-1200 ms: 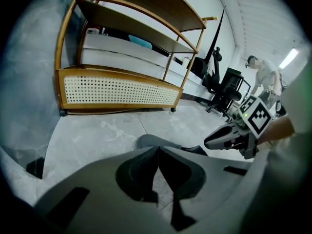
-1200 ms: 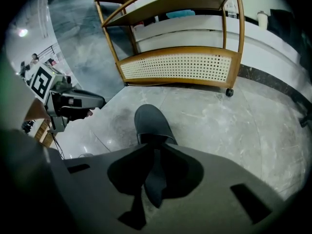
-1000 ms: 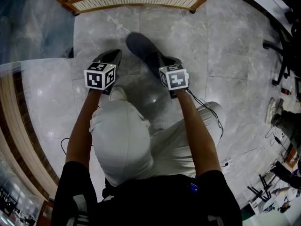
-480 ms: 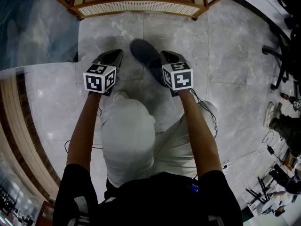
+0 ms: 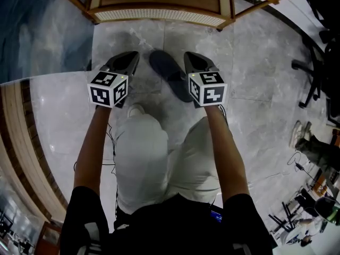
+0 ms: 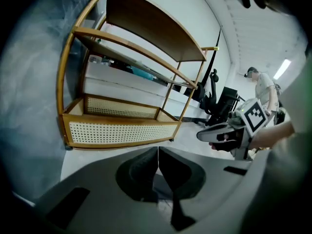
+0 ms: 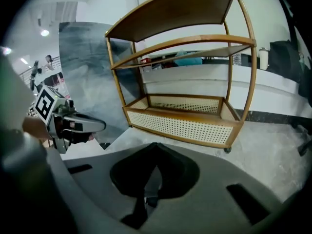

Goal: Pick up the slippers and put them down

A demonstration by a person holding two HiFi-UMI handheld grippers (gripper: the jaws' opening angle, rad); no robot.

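A dark grey slipper lies on the marble floor between my two grippers in the head view. It looks like a single slipper, and no second one shows. My left gripper hangs to its left, jaws shut with nothing between them. My right gripper is just right of the slipper, above it, and is also shut and empty. Each gripper view shows the other gripper holding nothing: the right gripper and the left gripper. Neither gripper view shows the slipper.
A wooden shelf rack with a cane-panelled bottom tray stands just beyond the slipper. An office chair is at the right and a cable trails on the floor. A person stands far back.
Both grippers have risen and spread slightly. The slipper has stayed on the floor and now shows clear of the right gripper, which overlapped it a second ago.
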